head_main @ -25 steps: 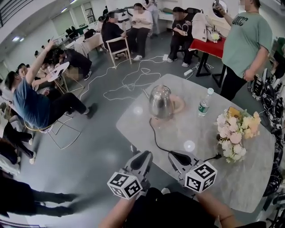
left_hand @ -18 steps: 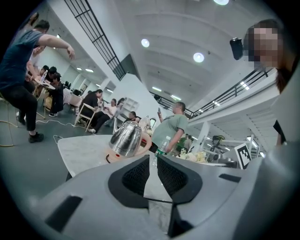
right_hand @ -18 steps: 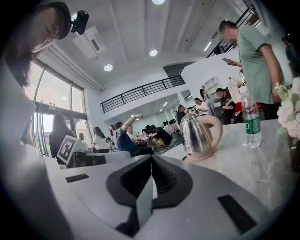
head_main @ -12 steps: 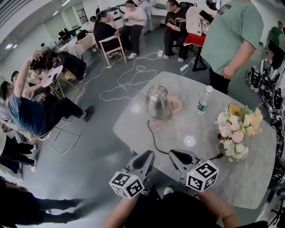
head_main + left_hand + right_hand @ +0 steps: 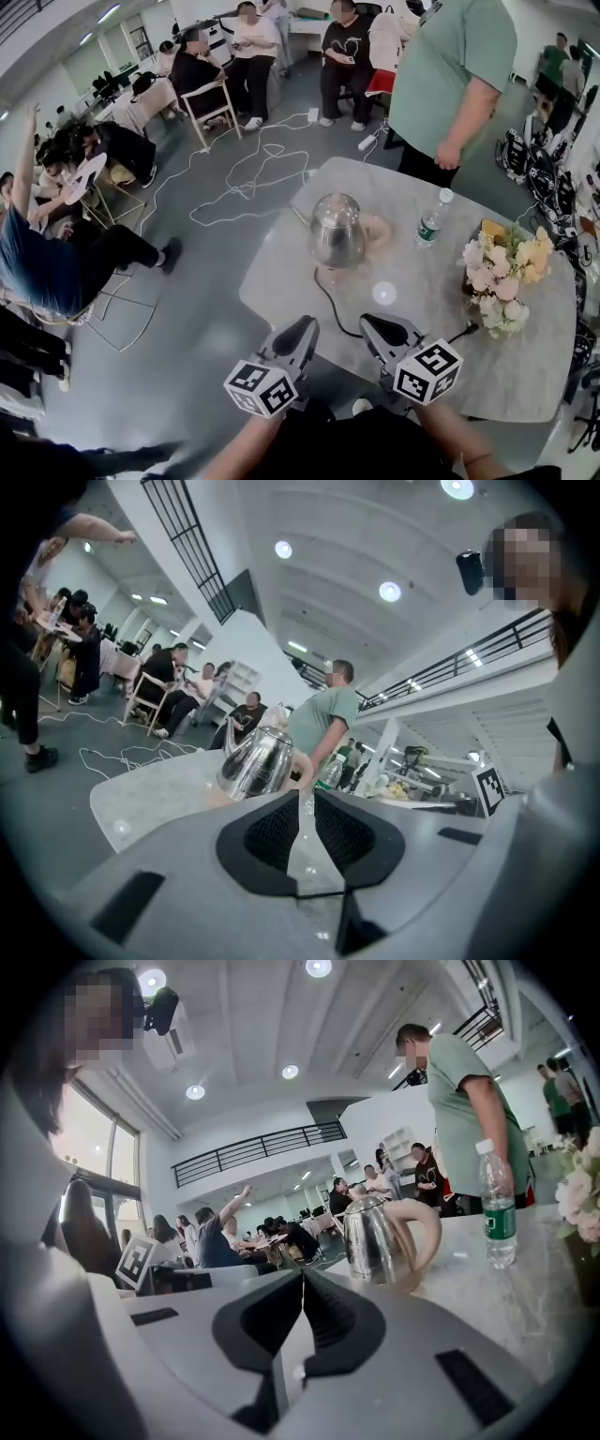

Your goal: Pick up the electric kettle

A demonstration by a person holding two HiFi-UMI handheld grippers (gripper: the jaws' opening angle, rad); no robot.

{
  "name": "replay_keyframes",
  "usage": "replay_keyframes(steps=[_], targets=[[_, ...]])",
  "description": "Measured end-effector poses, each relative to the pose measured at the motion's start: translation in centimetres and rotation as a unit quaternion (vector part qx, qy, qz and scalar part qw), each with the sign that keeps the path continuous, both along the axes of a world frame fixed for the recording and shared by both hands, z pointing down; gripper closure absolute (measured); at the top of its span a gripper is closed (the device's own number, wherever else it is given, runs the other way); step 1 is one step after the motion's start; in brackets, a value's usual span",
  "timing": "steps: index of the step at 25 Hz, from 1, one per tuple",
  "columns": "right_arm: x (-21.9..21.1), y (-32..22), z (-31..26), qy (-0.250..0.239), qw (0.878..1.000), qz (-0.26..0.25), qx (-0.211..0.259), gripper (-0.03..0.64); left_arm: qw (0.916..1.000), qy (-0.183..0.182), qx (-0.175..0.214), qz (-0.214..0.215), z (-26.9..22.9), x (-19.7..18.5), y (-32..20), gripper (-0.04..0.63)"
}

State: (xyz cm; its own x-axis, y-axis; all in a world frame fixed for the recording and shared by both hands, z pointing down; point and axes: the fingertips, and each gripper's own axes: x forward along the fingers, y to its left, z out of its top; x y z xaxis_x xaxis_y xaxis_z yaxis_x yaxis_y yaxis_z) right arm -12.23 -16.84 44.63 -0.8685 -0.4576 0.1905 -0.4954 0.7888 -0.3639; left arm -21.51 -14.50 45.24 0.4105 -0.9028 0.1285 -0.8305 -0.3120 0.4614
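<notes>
View from above: my left tool (image 5: 298,336) and right tool (image 5: 380,330) sit side by side at the near edge of the bench (image 5: 422,375), both pointing toward the electric kettle (image 5: 337,231). In the left gripper view the left tool (image 5: 307,803) has its jaws pressed together with nothing between them. The right tool (image 5: 302,1283) is likewise closed and empty. The steel kettle stands upright near the middle of the bench, well apart from both tools. Its lid is on, so I cannot see what it contains, and its pale handle faces right. A black cord (image 5: 328,300) runs from its foot toward me. A capped water bottle (image 5: 430,220) stands upright just right of the kettle, its fill level unreadable. Pale flowers (image 5: 502,277) occupy the right side, their container hidden. A person (image 5: 450,75) in a green shirt stands at the far edge
</notes>
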Motion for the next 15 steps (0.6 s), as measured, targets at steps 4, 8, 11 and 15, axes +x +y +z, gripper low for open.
replay_keyframes(steps=[4, 8, 11, 15], targets=[[-2.4, -0.4, 0.1, 0.003, 1.000, 0.014, -0.001, 0.609, 0.9998, 0.005, -0.002, 0.019, 0.2, -2.1, -0.8, 0.568], [-4.4, -0.8, -0.1, 0.004, 1.000, 0.028, -0.001, 0.609, 0.9993, 0.005, 0.000, 0.038, 0.1, -3.9, -1.7, 0.568], [-5.6, -1.0, -0.3, 0.002, 0.999, 0.045, 0.001, 0.609, 0.9985, 0.004, 0.002, 0.054, -0.1, -5.2, -2.1, 0.568], [-7.6, -1.1, -0.3, -0.004, 0.998, 0.064, 0.002, 0.609, 0.9972, 0.001, 0.004, 0.074, -0.1, -6.9, -2.3, 0.568]])
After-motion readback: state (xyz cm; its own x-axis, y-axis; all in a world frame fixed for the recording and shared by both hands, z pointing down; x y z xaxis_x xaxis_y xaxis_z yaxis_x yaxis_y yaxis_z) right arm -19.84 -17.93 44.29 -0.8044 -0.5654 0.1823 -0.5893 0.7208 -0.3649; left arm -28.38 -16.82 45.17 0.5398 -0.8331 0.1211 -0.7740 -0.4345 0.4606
